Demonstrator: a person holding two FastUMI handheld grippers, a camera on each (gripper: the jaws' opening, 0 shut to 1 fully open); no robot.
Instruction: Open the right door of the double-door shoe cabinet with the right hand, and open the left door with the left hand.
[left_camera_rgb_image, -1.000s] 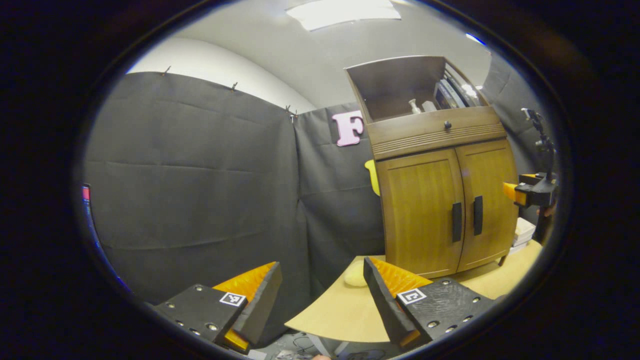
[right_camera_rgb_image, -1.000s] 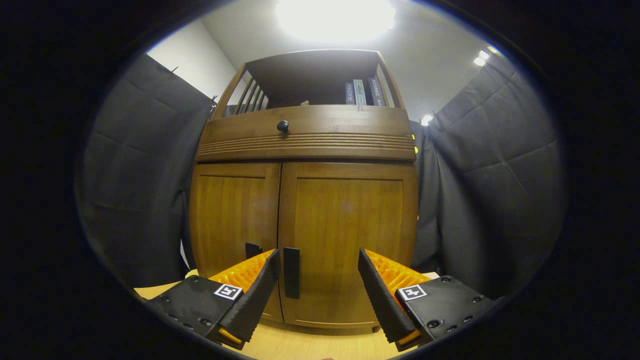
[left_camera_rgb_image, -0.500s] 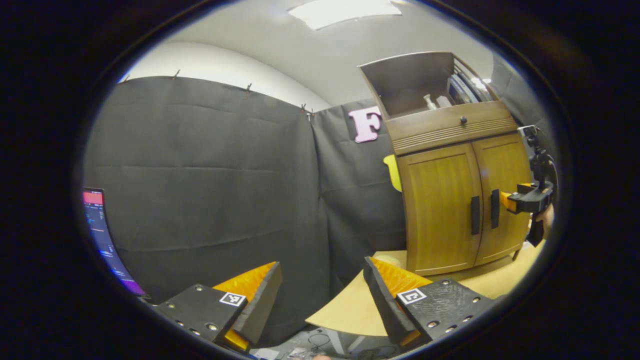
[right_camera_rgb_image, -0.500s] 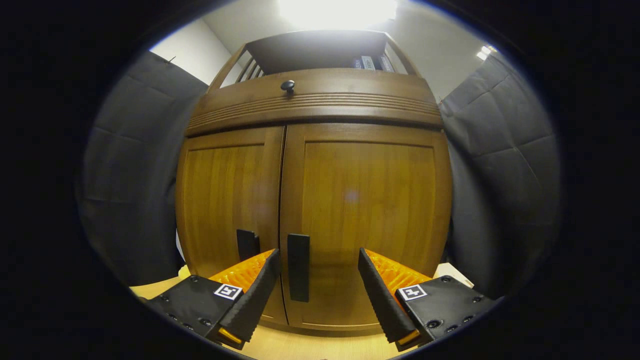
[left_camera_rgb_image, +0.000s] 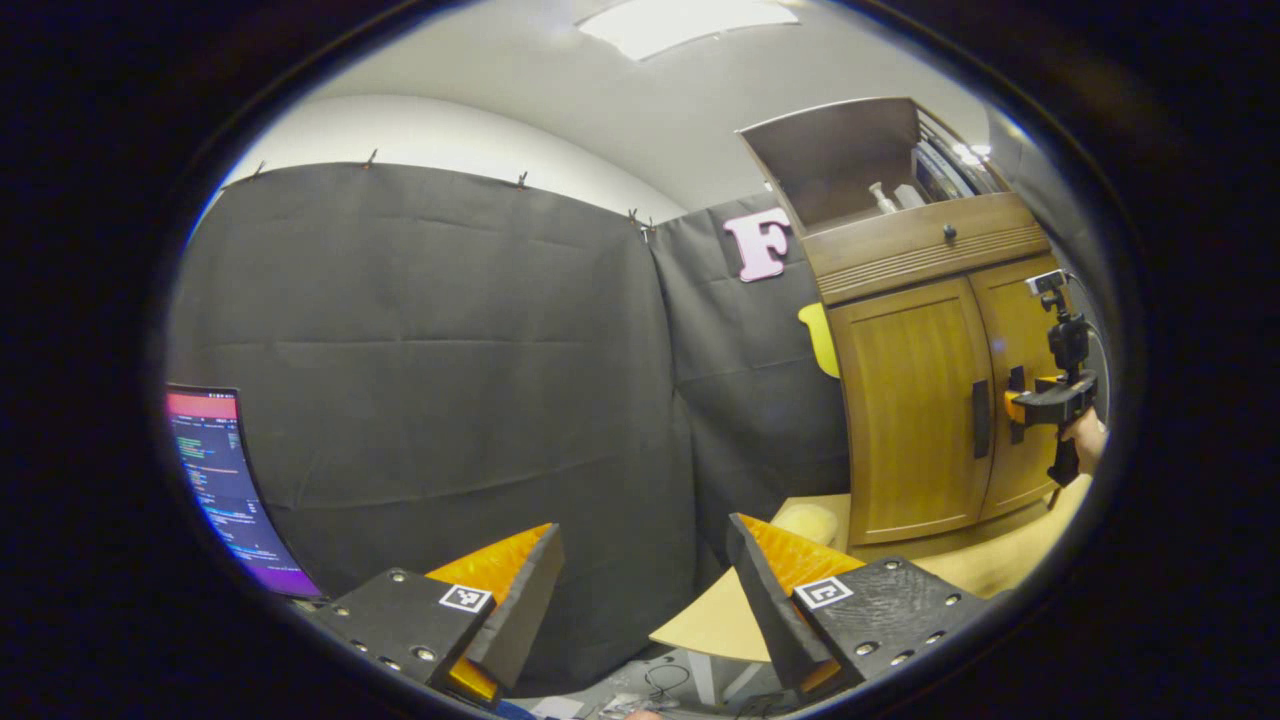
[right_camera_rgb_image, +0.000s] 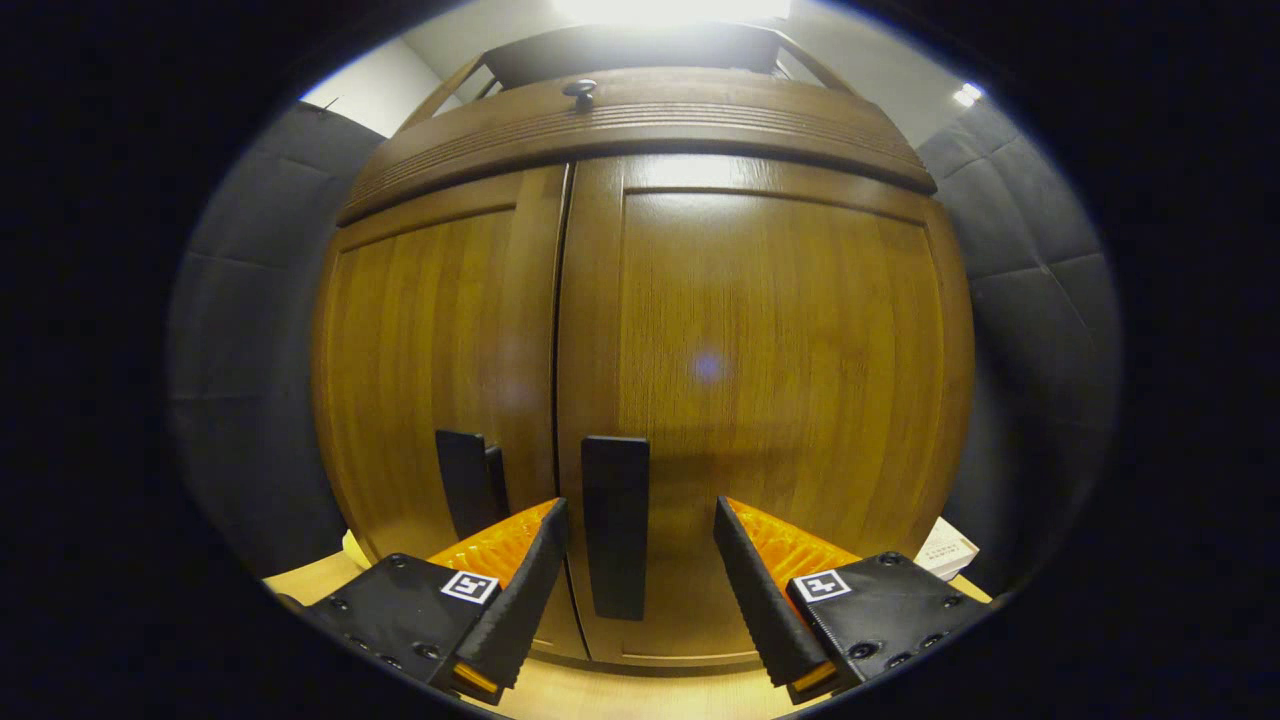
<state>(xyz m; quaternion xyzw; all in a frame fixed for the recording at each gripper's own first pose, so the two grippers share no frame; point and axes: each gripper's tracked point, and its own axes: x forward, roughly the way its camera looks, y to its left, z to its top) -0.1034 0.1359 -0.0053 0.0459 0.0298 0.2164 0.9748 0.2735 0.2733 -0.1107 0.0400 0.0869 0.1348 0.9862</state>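
The wooden shoe cabinet (right_camera_rgb_image: 760, 330) stands close in front of my right gripper (right_camera_rgb_image: 637, 590), both of its doors closed. The right door's black handle (right_camera_rgb_image: 615, 525) rises between the open fingers, apart from both, and the left door's handle (right_camera_rgb_image: 465, 480) is just to its left. In the left gripper view the cabinet (left_camera_rgb_image: 915, 400) stands far off at the right on a light wooden table (left_camera_rgb_image: 710, 625). There the right gripper (left_camera_rgb_image: 1040, 405), held by a hand (left_camera_rgb_image: 1085, 440), is level with the handles (left_camera_rgb_image: 981, 418). My left gripper (left_camera_rgb_image: 640, 600) is open and holds nothing, well short of the table.
A lit monitor (left_camera_rgb_image: 215, 480) stands at the far left of the left gripper view. A pale yellow object (left_camera_rgb_image: 810, 520) lies on the table beside the cabinet's left side. A white item (right_camera_rgb_image: 945, 548) sits by the cabinet's right foot. The upper shelf (left_camera_rgb_image: 880, 170) holds small items.
My right gripper has moved in toward the cabinet, and the right handle now stands between its fingers. The left gripper has swung left; the cabinet slid right in its view and the monitor appeared.
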